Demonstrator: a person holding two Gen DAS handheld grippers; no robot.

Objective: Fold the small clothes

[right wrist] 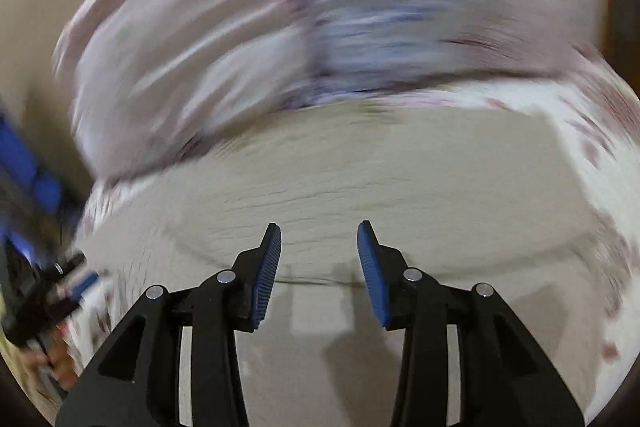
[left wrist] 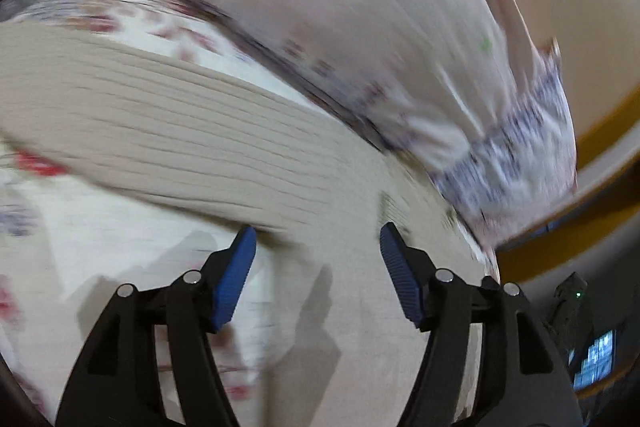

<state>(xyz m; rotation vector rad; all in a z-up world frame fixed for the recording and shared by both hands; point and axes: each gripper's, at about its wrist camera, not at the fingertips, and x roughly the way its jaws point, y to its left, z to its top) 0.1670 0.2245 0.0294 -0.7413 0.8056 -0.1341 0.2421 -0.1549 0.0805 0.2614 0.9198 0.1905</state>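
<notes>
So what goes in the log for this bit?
left hand-held gripper: open, empty | right hand-held gripper: open, empty | beige garment: beneath both | views blurred

My left gripper (left wrist: 318,241) hangs with its blue-padded fingers (left wrist: 234,279) spread apart, nothing between them. Below and ahead lies a beige ribbed garment (left wrist: 180,131) on a white flowered sheet (left wrist: 132,27). Beyond it, touching its far edge, sits a pale pink piece of clothing (left wrist: 340,27) with a blue-patterned hem (left wrist: 516,147). All is motion-blurred.
</notes>
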